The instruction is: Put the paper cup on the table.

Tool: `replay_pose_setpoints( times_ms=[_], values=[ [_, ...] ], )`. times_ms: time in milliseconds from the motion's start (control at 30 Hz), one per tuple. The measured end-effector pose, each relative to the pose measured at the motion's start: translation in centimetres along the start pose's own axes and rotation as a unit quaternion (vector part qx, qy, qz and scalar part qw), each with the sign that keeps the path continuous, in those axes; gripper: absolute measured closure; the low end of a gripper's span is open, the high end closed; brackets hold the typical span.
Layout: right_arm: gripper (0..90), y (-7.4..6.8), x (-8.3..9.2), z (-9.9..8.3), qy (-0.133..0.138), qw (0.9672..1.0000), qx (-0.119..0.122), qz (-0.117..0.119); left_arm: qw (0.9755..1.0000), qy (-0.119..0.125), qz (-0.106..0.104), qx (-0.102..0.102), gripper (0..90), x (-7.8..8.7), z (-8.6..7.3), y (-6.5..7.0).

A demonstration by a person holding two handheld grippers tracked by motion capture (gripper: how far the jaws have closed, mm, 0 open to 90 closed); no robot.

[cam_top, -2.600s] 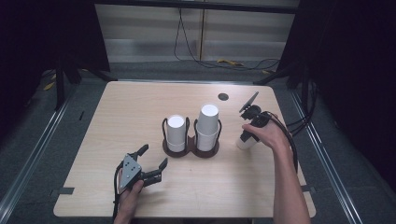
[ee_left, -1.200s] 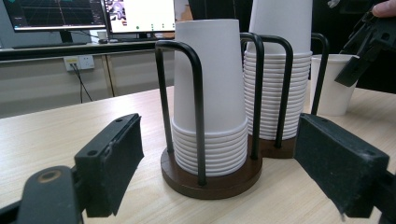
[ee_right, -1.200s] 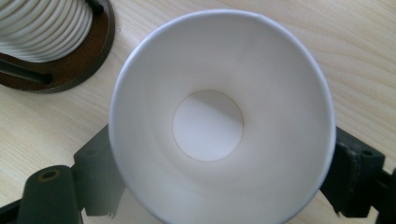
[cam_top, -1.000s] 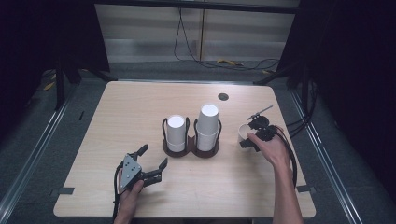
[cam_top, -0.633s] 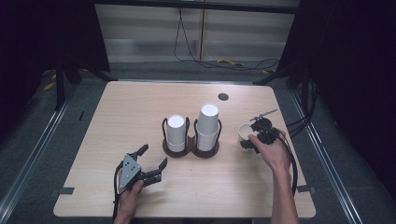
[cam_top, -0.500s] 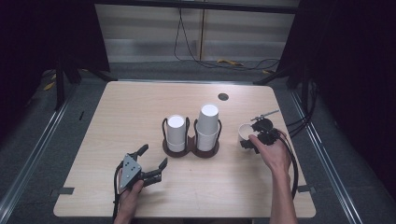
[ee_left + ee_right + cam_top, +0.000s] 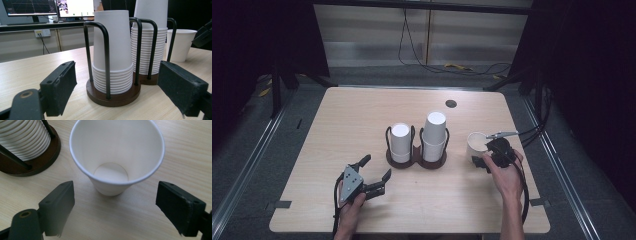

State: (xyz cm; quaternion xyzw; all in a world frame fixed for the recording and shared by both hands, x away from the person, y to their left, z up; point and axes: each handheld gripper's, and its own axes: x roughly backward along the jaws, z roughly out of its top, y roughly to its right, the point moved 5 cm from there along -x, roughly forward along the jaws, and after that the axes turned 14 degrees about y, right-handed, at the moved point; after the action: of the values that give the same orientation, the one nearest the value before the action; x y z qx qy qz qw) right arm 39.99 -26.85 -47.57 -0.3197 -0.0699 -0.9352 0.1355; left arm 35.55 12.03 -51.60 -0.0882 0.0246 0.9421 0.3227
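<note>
One wire cup holder [image 7: 416, 159] with a dark wooden base stands mid-table and carries two stacks of upside-down white paper cups: a shorter stack [image 7: 400, 142] on its left and a taller stack [image 7: 434, 135] on its right. One single paper cup [image 7: 475, 145] stands upright, mouth up, just right of the holder. The right gripper [image 7: 492, 154] is beside that cup, its jaws having just been opening, spread wide and clear of it. The left gripper [image 7: 373, 176] rests in front of the holder, jaws released and holding nothing.
</note>
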Motion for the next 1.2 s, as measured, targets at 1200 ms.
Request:
replay_pose_setpoints(
  times_ms=[1200],
  values=[
    [13.3, -11.8, 0.7, -4.0, 0.377, 0.9252, -0.044, 0.001, 1.0000, 0.002, 0.003, 0.005, 15.7, 0.0, 0.0, 0.0]
  ],
)
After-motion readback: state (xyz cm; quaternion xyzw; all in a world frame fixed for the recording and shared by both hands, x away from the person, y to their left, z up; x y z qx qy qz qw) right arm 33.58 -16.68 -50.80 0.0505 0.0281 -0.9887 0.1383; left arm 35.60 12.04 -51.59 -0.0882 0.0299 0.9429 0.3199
